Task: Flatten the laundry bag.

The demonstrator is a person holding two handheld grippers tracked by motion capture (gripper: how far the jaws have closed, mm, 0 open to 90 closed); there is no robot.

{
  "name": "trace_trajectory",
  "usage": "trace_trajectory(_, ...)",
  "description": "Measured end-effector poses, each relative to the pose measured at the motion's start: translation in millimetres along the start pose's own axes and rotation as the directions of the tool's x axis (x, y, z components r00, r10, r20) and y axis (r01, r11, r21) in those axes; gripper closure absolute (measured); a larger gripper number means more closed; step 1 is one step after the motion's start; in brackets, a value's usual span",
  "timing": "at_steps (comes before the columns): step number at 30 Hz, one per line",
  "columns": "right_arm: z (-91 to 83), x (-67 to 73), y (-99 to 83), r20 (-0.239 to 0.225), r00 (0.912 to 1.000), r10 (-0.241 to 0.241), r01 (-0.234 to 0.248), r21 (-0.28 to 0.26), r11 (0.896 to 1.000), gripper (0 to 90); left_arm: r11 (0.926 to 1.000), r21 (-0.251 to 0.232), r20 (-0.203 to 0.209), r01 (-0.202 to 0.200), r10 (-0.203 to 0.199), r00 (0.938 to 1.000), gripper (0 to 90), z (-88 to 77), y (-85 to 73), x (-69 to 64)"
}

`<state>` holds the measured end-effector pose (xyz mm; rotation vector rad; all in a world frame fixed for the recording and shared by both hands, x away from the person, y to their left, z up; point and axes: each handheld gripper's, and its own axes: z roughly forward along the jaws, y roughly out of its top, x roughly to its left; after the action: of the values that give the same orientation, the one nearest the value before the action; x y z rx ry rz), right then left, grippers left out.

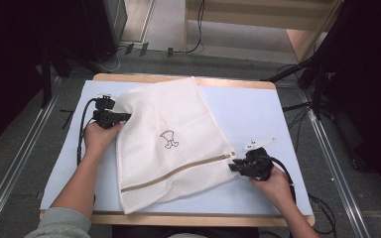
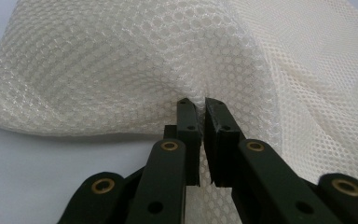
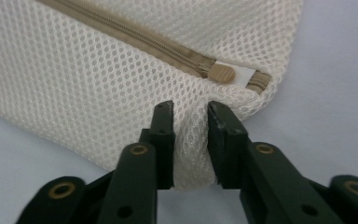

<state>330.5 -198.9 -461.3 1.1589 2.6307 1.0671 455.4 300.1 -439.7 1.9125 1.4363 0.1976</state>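
A cream mesh laundry bag [image 1: 163, 109] lies across the pale blue mat [image 1: 258, 114], with a tan zipper [image 1: 178, 171] near its front edge and a small dark outline figure printed on its middle. My left gripper [image 1: 127, 116] is at the bag's far left edge. In the left gripper view its jaws [image 2: 201, 105] stand almost together, pinching a raised fold of mesh [image 2: 121, 70]. My right gripper [image 1: 232, 165] is at the bag's right corner by the zipper's end. Its jaws [image 3: 191, 109] stand apart with a loose fold of mesh [image 3: 74, 84] puffed between them, just below the zipper pull [image 3: 223, 73].
The mat covers a wooden table [image 1: 178, 78] whose edges show at front and back. Bare mat lies to the right of the bag and along the left side. Cables [image 1: 83, 134] trail from both grippers. Dark stands and floor rails flank the table.
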Motion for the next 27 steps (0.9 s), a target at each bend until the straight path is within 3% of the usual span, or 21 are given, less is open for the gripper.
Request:
trace_trajectory(2, -6.0, -4.5, -1.4, 0.004, 0.9999, 0.010, -0.010, -0.023, 1.000, 64.1, 1.0000, -0.001, -0.021, 0.001, -0.001, 0.9998, 80.0, -1.1, -0.9, 0.8)
trace_trajectory(5, -20.4, -13.2, -1.8, 0.013, 0.9996, 0.023, -0.022, -0.112, 0.993, 58.7, 0.9999, -0.008, -0.046, -0.012, 0.012, 0.9989, 68.6, -4.4, -2.2, 1.0)
trace_trajectory(6, -20.4, -13.2, -1.8, 0.013, 0.9996, 0.023, -0.022, -0.112, 0.993, 58.7, 0.9999, -0.013, -0.045, -0.010, 0.009, 0.9989, 68.6, -6.4, -2.7, 2.1)
trace_trajectory(8, -27.5, -20.2, -0.4, 0.027, 0.9981, 0.054, -0.049, -0.163, 0.985, 58.4, 0.9999, -0.016, -0.053, 0.000, -0.001, 0.9986, 59.0, -12.4, -5.5, 4.2)
trace_trajectory(14, -17.0, -25.1, 7.3, 0.041, 0.9972, 0.063, -0.056, -0.142, 0.988, 59.2, 0.9989, -0.036, -0.053, 0.031, -0.033, 0.9980, 53.3, -25.9, -12.1, 11.7)
trace_trajectory(17, -13.4, -28.9, 11.6, 0.057, 0.9956, 0.074, -0.066, -0.131, 0.989, 60.9, 0.9988, -0.027, -0.066, 0.040, -0.042, 0.9969, 53.2, -40.3, -22.1, 13.8)
trace_trajectory(22, -8.7, -35.8, 18.6, 0.062, 0.9953, 0.075, -0.066, -0.131, 0.989, 61.7, 0.9996, -0.017, -0.064, 0.021, -0.022, 0.9977, 52.9, -52.7, -37.3, 5.5)
trace_trajectory(27, 1.2, -42.3, 29.7, 0.058, 0.9958, 0.070, -0.062, -0.136, 0.989, 61.9, 0.9996, -0.008, -0.063, 0.027, -0.028, 0.9976, 52.9, -61.7, -51.9, -6.6)
